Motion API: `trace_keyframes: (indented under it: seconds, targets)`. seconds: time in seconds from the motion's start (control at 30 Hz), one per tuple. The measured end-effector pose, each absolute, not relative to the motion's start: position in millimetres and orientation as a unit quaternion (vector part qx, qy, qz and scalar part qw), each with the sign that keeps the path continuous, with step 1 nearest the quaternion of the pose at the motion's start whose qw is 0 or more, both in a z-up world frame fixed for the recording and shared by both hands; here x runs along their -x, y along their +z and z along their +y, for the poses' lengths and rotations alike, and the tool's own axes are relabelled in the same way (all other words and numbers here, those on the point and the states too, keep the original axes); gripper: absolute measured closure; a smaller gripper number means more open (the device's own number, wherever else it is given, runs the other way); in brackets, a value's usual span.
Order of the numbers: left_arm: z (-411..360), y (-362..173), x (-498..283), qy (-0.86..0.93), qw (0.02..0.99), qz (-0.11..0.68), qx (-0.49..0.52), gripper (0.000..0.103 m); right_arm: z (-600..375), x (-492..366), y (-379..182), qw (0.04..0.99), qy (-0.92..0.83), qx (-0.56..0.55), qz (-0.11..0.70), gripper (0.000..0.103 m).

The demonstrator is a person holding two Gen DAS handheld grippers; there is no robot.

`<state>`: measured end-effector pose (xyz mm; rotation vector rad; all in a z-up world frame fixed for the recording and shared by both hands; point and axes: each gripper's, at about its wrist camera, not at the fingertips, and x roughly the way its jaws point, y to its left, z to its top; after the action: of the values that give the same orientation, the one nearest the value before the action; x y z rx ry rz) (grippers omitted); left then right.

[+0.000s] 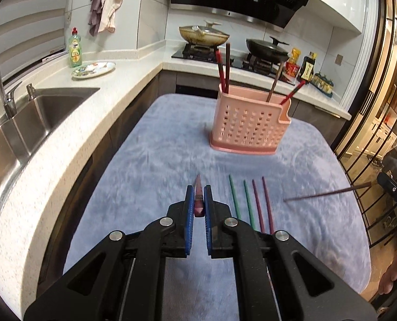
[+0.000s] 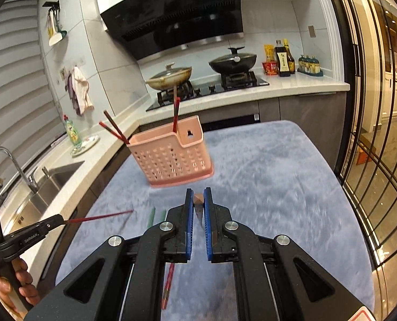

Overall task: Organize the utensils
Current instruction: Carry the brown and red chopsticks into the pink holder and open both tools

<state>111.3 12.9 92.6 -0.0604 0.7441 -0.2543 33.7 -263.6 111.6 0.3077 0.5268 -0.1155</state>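
Observation:
My left gripper (image 1: pixel 198 188) is shut on a dark red chopstick (image 1: pixel 199 203) that points forward, above the blue cloth (image 1: pixel 150 160). My right gripper (image 2: pixel 198 191) is shut on a brown chopstick (image 2: pixel 198 199), seen end-on. Each wrist view shows the other gripper at its edge: the right gripper (image 1: pixel 383 183) with its brown chopstick (image 1: pixel 326 193), the left gripper (image 2: pixel 60 220) with its red chopstick (image 2: pixel 99 217). A pink perforated holder (image 1: pixel 248 125) (image 2: pixel 171 157) stands farther back on the cloth with several chopsticks in it. Two green chopsticks (image 1: pixel 234 198) and two purple chopsticks (image 1: pixel 265 206) lie on the cloth.
A steel sink (image 1: pixel 37 117) with a tap is set in the white counter on the left. A dish-soap bottle (image 1: pixel 75 49) and a plate (image 1: pixel 94 69) stand behind it. Two lidded pans (image 2: pixel 233 62) sit on the hob. A glass partition (image 2: pixel 380 160) runs along the right.

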Motion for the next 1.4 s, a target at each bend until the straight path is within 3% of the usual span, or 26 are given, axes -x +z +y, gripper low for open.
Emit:
trace_keyframes:
  seconds: [0.57, 1.0, 1.17, 1.4]
  targets:
    - [-12, 177, -175, -0.154, 0.940, 0.301, 0.043, 0.096, -283, -93, 175, 0.961, -0.029, -0.184, 0.205, 0.096]
    - [-43, 273, -234, -0.165, 0.966, 0.185, 0.070, 0.096, -288, -189, 258, 0.973, -0.010, -0.192, 0.126, 0.096]
    - [-54, 278, -264, -0.154, 0.971, 0.171, 0.068, 0.096, -287, -225, 261, 0.974, -0.020, -0.187, 0.123, 0.096]
    - [-69, 250, -298, -0.145, 0.969, 0.192, 0.052, 0.096, -284, -267, 225, 0.970, -0.026, -0.181, 0.161, 0.096]
